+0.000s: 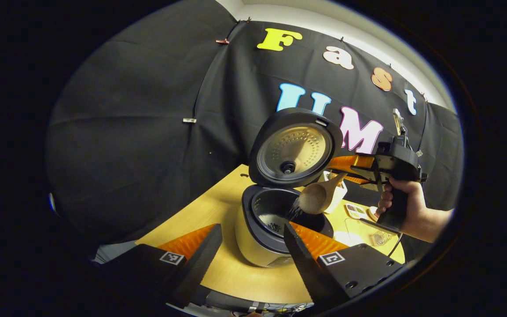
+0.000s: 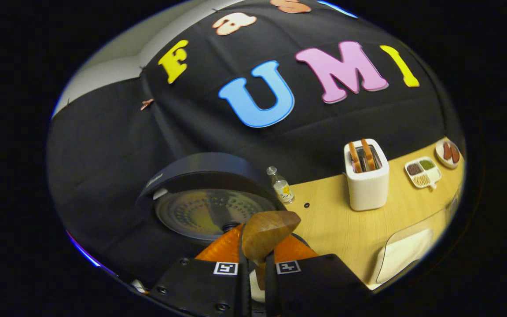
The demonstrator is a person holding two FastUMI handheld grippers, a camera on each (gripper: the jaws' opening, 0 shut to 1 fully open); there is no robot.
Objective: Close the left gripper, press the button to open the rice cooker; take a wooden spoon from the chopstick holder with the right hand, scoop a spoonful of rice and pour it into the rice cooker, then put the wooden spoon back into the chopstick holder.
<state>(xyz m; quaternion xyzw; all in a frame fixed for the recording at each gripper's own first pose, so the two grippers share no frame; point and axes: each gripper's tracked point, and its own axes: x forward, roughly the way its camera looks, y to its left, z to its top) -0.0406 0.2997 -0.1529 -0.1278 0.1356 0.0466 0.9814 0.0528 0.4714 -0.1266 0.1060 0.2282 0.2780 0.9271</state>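
The rice cooker [image 1: 258, 246] stands on the wooden table with its lid [image 1: 295, 147] swung up. A person's hand [image 1: 405, 207] holds my right gripper [image 1: 346, 169] to the right of the lid. It is shut on the handle of a wooden spoon [image 1: 319, 196], which is tilted bowl-down over the inner pot [image 1: 275, 215]. Rice grains [image 1: 294, 212] are falling from the spoon into the pot. In the right gripper view the spoon [image 2: 266, 235] sits between the fingers of my right gripper [image 2: 257, 253], with the lid [image 2: 209, 211] just beyond. My left gripper [image 1: 251, 259] hangs open in front of the cooker, holding nothing.
A small bottle [image 2: 282, 187] stands beside the lid. Farther right on the table [image 2: 337, 220] are a white toaster [image 2: 366, 176] with two slices, a compartment dish [image 2: 423, 172], a plate [image 2: 448, 153] and a clear container [image 2: 405, 253] near the front edge.
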